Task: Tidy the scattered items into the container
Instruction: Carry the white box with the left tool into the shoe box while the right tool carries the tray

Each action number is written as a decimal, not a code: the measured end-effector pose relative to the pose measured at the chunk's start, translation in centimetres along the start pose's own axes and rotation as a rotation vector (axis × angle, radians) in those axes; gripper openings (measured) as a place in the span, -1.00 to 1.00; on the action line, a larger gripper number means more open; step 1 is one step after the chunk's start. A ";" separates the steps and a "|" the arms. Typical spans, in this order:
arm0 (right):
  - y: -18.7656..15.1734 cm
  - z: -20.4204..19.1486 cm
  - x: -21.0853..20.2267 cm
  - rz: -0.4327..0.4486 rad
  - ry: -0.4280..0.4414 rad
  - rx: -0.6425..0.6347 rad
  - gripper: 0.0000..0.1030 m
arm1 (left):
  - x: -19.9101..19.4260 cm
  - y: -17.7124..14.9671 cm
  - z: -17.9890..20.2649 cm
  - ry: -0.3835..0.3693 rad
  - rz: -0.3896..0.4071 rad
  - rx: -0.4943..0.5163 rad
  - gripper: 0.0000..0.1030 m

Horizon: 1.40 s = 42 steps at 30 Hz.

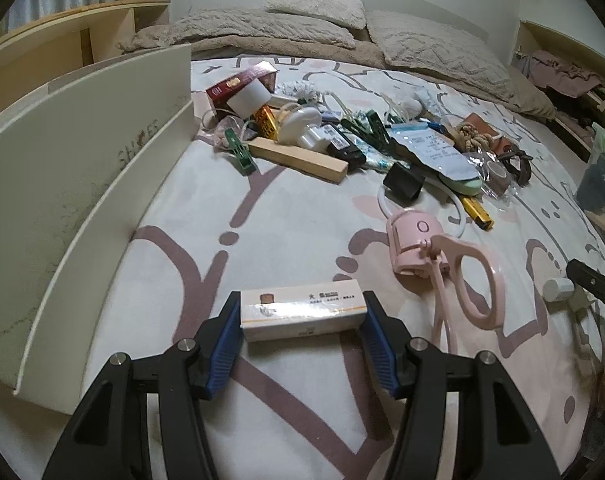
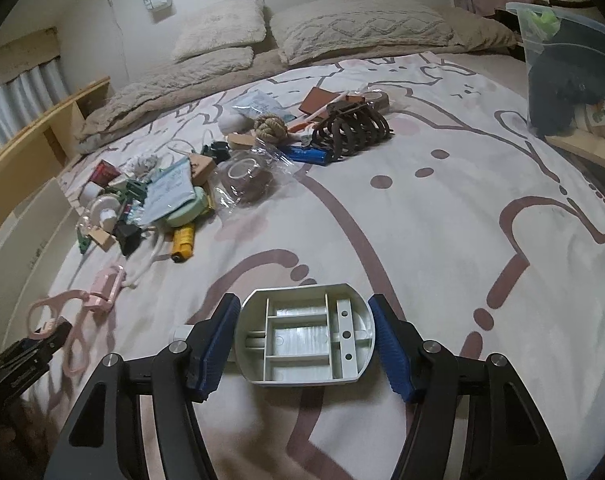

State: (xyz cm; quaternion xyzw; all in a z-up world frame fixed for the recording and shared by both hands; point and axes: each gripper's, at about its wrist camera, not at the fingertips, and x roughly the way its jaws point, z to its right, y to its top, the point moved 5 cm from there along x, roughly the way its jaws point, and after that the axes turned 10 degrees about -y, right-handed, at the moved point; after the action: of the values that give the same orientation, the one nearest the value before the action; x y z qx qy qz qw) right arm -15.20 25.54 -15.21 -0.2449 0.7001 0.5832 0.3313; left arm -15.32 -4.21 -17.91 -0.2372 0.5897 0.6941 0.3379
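Pads of the left gripper (image 1: 302, 334) are clamped on the two short ends of a small printed box (image 1: 301, 314), held across the jaws just above the patterned bedspread (image 1: 302, 208). The right gripper (image 2: 304, 344) has its blue pads against the curved sides of a grey ribbed plastic tray (image 2: 305, 338), open face toward the camera; only a sliver of gap shows on the right, so that hold looks lighter.

Beside the left gripper lies a pink eyelash curler (image 1: 442, 264), and farther off the heap of scattered items (image 1: 342, 140). The cream container (image 1: 74, 184) stands along the bed's left edge, its interior hidden behind its wall.

Likeliest trouble: the tray's rounded, smooth sides could slip or twist out during the carry. The box, pinched end to end, could swing and catch the container's wall.
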 end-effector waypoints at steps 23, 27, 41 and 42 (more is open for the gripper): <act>2.9 -3.5 -6.0 0.093 0.129 0.008 0.28 | -6.1 3.7 0.8 -0.016 0.161 0.039 0.12; 4.0 -4.1 -6.8 0.112 0.151 0.016 0.28 | -7.5 4.8 1.1 -0.024 0.196 0.039 0.12; 7.6 -6.5 -10.2 0.184 0.229 0.004 0.29 | -12.1 9.1 1.3 -0.032 0.310 0.059 0.12; 7.8 -6.7 -10.5 0.188 0.240 0.005 0.29 | -12.5 9.5 1.3 -0.033 0.321 0.061 0.12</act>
State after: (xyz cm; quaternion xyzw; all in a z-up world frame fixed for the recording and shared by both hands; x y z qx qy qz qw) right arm -15.17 20.06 -1.57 -0.2454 0.7559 0.5765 0.1901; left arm -14.09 -6.02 -2.34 -0.1182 0.6353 0.7247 0.2392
